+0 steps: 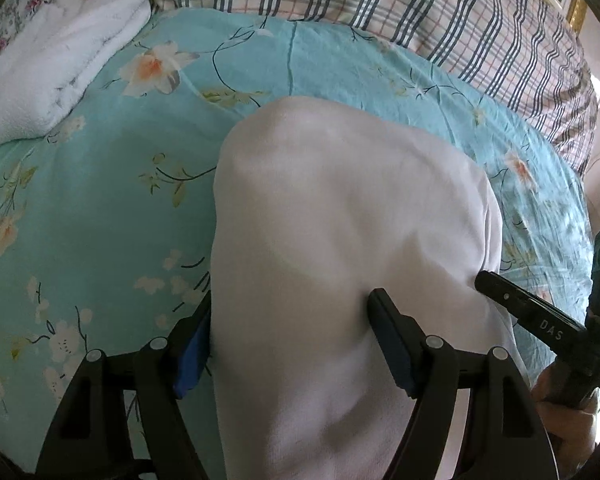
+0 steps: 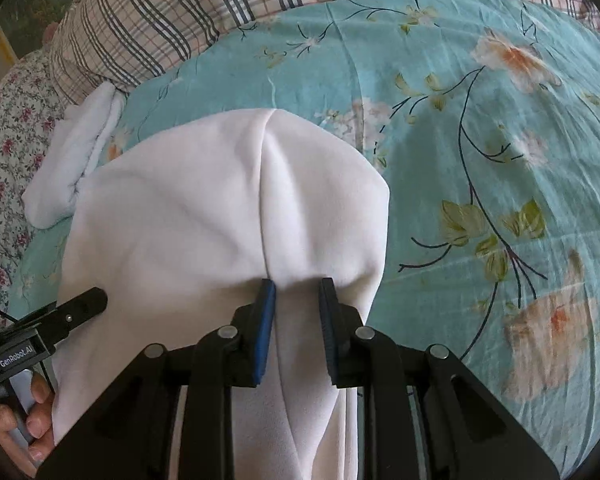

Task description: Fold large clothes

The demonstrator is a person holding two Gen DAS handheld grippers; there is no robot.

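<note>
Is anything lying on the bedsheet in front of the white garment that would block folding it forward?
Nothing visible does. The bedsheet ahead of the white garment is bare; the folded white towel lies off to the left.

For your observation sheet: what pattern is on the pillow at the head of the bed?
Plaid pillow, clearest in the left wrist view.
</note>
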